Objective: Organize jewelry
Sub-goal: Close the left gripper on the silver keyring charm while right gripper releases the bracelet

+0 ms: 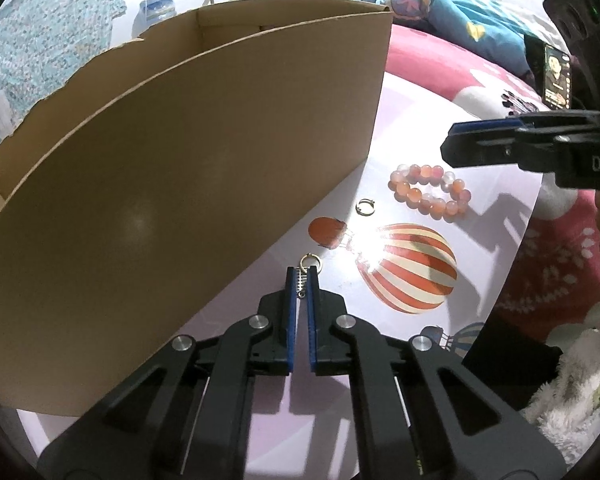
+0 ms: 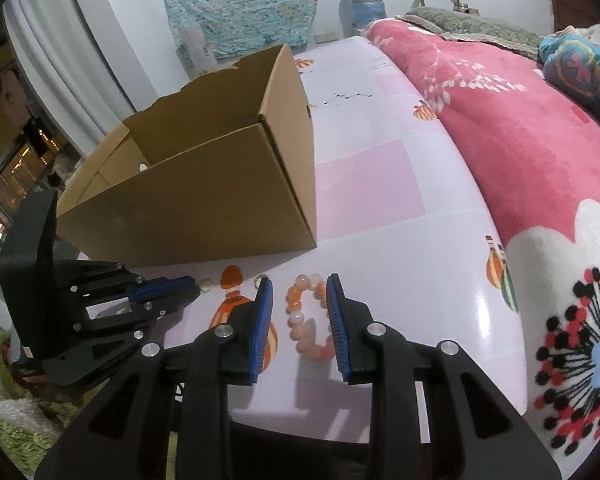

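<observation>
Our left gripper [image 1: 303, 280] pinches an earring [image 1: 307, 270], partly hidden between its pads. Our right gripper [image 2: 300, 308] straddles the bracelet [image 2: 310, 318], jaws apart; the box [image 2: 204, 200] stands near.

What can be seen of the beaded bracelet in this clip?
The beaded bracelet is a closed loop of round, glossy beads in orange, pink and milky white, stone-like or glassy. It lies flat on the lilac balloon-print surface, right of the cardboard box, pinched into a bent oval. The right hand-held gripper straddles it with jaws apart; whether the pads touch it is unclear.

Pink bead bracelet [image 1: 430, 191] lies flat near two small gold earrings [image 1: 366, 207].
</observation>
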Tool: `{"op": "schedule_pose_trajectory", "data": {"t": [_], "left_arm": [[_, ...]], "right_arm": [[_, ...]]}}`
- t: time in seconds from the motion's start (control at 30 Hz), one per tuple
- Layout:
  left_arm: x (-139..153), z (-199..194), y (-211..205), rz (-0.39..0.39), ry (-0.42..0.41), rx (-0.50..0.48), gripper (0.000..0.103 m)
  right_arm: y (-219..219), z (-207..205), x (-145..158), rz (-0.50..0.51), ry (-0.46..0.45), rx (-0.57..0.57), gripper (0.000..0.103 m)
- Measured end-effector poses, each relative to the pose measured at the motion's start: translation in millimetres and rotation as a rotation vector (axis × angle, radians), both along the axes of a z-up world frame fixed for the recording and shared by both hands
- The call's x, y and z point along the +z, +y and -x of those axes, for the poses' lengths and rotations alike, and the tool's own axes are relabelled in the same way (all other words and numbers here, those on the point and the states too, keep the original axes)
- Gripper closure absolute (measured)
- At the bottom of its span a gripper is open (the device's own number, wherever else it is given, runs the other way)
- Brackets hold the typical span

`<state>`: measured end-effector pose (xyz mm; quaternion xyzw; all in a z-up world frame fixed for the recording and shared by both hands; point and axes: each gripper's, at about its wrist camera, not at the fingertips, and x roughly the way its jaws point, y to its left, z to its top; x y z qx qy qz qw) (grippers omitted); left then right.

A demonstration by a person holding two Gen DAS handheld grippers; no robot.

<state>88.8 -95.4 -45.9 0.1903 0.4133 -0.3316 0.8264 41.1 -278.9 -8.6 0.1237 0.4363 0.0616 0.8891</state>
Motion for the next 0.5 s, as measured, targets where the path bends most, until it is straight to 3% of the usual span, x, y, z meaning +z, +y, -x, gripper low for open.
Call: {"op": "schedule_pose_trajectory", "data": {"t": [0.2,0.33,0.5], "left_arm": [[0.0,1.1,14.3,0.007,0.001,0.044,0.099],[-0.1,-0.5,32.9,0.012,0.008,0.100,0.099],[-0.3,-0.1,46.6,0.017,0.014,0.142,0.099]], "right_arm": [[17.1,-1.0,-1.0,-0.018,0.005,0.058,0.075],[42.8,-8.7,-6.8,0.005,0.014,0.135,0.059],[66.5,-21.9,-15.4,0.042,0.015,0.199,0.059]]}}
